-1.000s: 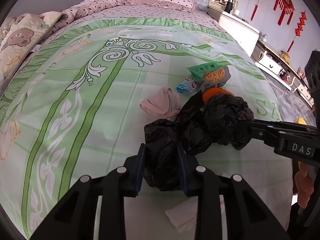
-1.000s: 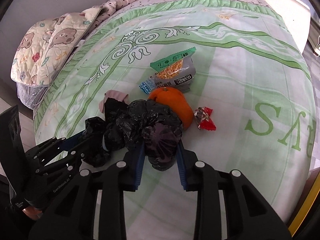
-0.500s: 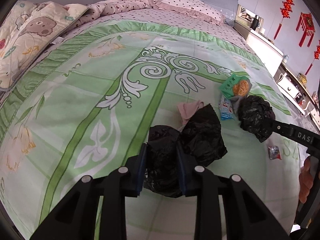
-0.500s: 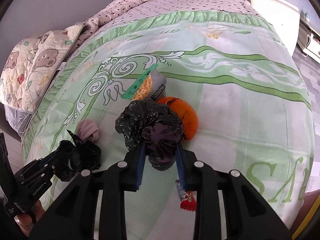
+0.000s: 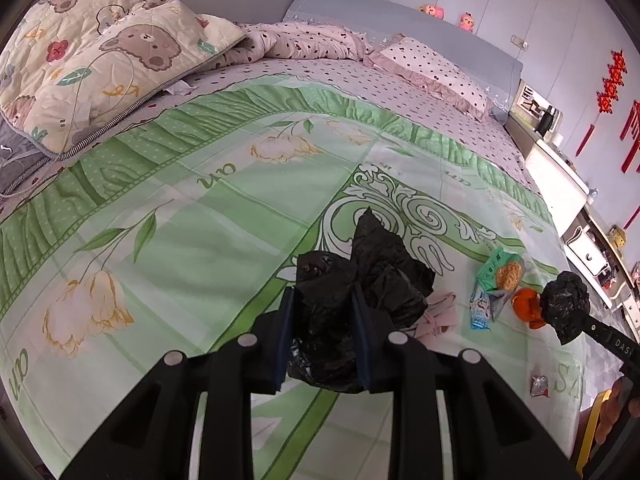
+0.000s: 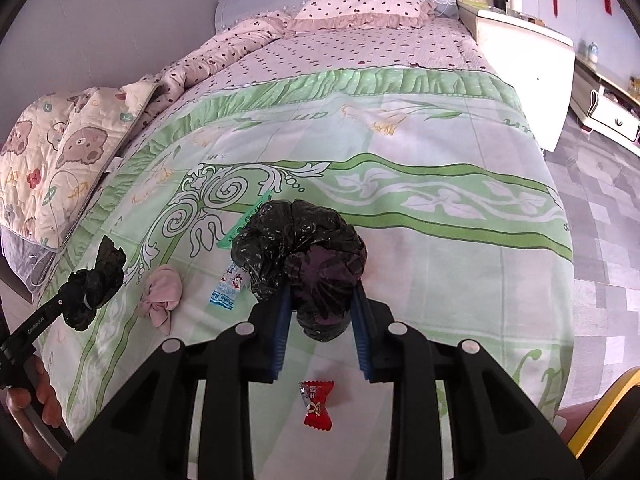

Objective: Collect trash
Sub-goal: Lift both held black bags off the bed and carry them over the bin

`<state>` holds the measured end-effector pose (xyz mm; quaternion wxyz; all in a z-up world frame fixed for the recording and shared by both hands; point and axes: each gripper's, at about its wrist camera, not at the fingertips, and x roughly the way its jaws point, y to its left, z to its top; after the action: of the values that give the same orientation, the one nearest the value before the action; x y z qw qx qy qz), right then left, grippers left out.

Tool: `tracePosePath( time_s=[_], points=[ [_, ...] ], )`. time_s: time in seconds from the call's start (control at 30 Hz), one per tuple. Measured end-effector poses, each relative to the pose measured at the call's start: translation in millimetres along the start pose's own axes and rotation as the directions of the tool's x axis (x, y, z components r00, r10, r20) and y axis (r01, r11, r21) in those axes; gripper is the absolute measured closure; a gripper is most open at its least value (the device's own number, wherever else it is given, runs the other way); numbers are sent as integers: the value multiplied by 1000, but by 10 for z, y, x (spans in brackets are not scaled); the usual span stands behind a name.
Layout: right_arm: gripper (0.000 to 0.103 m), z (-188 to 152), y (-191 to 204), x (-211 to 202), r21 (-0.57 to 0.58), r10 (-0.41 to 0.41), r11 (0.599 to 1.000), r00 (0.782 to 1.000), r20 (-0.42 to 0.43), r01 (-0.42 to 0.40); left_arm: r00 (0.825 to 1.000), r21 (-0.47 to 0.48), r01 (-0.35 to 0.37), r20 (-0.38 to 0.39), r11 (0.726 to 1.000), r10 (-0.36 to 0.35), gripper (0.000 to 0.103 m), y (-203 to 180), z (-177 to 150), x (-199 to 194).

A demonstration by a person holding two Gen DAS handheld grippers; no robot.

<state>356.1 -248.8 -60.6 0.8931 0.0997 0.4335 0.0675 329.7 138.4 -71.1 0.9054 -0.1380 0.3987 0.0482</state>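
Gripping crumpled blk bag point(image 5: 352, 288) w/ both grippers.

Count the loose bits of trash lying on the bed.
5: green snack packet, blue-and-white wrapper, orange peel, pink crumpled wad, and red candy wrapper at the near edge. More may hide behind the black bag.

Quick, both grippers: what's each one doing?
Left gripper: shut on black bag.
Right gripper: shut on the same bag's other end.
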Motion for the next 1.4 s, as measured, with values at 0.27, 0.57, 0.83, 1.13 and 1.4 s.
tracePosePath(
  time_s=[0.27,0.57,0.83,1.13,1.4],
  points=[
    [76,-112,-73,-486,3,3,1000,999,40,-3,997,18,12,80,1000,-13,79,-45,-12,-311],
    [76,-222,-180,-1310,3,16,1000,991,129,-17,985,79,37,163,996,-50,80,-304,-30,-901],
    [76,-398,-382,-2075,7,-7,1000,976,216,6,972,166,78,208,983,-112,80,-712,-93,-1433],
    [76,-667,-756,-2707,50,-60,998,961,271,49,962,259,144,191,955,-197,79,-1266,-290,-1790],
    [76,-938,-1125,-3178,100,-97,993,949,302,69,947,321,236,134,917,-291,79,-1735,-549,-1958]
  ],
)
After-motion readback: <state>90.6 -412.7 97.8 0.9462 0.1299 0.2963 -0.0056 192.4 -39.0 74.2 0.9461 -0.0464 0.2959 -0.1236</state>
